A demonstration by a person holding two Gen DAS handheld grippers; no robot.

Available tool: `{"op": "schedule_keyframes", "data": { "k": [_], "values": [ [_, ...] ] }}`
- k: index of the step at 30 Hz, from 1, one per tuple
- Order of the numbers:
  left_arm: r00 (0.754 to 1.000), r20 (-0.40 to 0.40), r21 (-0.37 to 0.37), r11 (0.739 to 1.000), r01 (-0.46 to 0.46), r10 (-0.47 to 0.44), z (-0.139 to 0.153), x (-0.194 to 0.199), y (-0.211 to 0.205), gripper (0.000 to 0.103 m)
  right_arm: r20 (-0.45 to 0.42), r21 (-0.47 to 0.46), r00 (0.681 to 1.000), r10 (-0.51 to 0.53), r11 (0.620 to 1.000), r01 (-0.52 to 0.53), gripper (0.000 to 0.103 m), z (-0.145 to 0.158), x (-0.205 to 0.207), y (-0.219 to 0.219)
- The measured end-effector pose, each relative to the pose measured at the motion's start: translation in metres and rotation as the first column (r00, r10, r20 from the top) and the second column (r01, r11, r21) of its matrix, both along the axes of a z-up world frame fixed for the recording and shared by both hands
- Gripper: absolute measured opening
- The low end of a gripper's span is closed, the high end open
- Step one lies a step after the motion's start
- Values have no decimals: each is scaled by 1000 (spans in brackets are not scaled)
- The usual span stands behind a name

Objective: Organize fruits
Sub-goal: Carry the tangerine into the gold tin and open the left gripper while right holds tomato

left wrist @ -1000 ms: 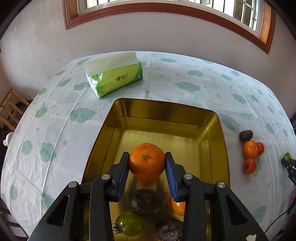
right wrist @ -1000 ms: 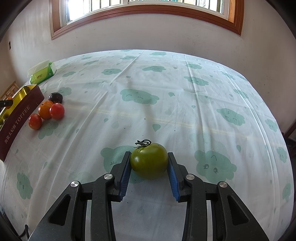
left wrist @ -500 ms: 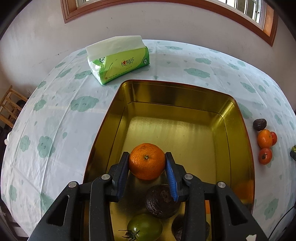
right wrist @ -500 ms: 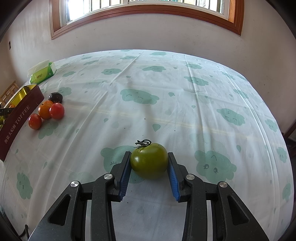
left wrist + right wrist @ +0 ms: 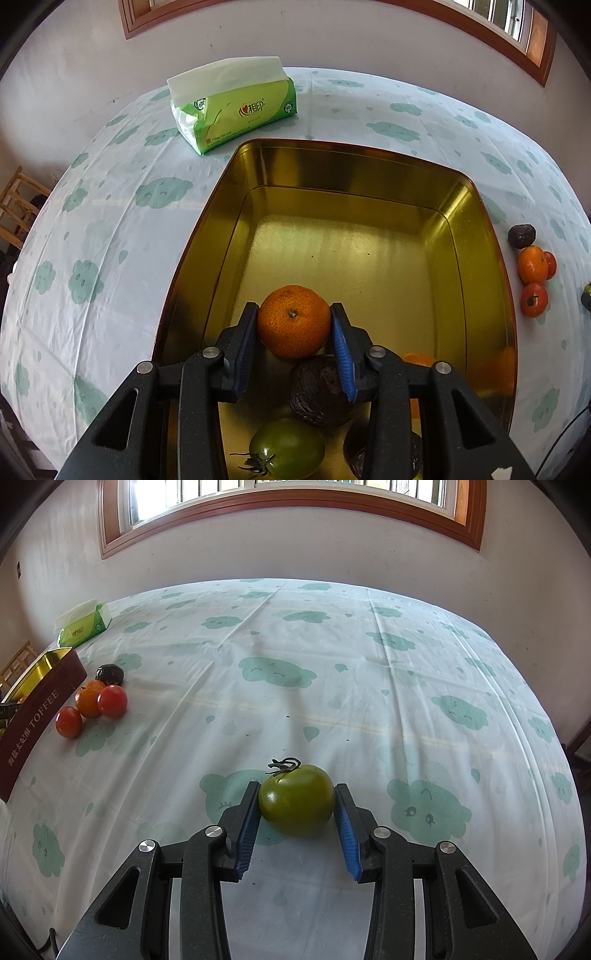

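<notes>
Orange [image 5: 293, 320] between left gripper [image 5: 294, 325] pads (above tin [image 5: 476, 236]).

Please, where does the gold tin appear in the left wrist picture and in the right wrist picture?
Left wrist view: the gold tin fills the centre, open, below the left gripper shut on the mandarin.
Right wrist view: only its dark red "TOFFEE" side shows at the left edge.
Shared landmark: the green tissue pack, beyond the tin in both.
</notes>
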State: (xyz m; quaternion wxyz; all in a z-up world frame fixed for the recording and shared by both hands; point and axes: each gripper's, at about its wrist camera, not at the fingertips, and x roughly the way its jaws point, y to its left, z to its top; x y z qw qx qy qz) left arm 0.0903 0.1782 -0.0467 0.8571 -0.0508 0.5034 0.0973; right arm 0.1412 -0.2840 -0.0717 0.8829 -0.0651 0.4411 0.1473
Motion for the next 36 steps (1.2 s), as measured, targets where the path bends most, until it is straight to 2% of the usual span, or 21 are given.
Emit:
{"op": "schedule_keyframes", "data": {
  "k": [7,25,34,36],
  "values": [
    [1000,-4,-5,1000,5,-5,-1,1,0,37,0,-1,1000,-1,1000,1,41,0,0,0],
    [999,11,43,998,-47,47,3,-16,-11,37,-2,1,1000,-2,1000,2,43,-1,1,-1],
    [999,12,30,998,-47,47,3,-17,-10,43,-1,-2,1000,-2,1000,2,42,0,1,0],
    [999,18,37,998,-47,46,4,-18,-10,52,0,-5,1000,-8,1000,8,42,-1,1,-1]
  ]
}}
